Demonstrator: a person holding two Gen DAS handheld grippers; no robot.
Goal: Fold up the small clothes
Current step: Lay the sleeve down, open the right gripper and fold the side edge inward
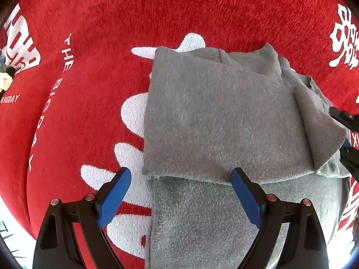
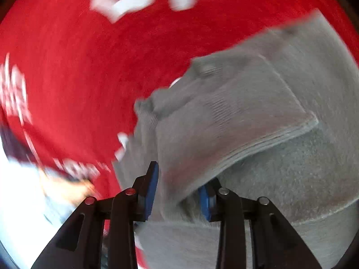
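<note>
Left wrist: left gripper (image 1: 180, 176) spread over folded grey garment (image 1: 219, 116).

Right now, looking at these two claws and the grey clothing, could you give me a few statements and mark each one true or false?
1. The grey garment lies on a red cloth with white lettering. True.
2. The left claw is clamped on the garment. False: its jaws stand wide open, holding nothing.
3. The right claw has a grey flap between its blue pads. True.
4. The garment is spread out in a single flat layer. False: an upper layer is folded over a lower one.
5. The red cloth is plain. False: it carries white print.
</note>
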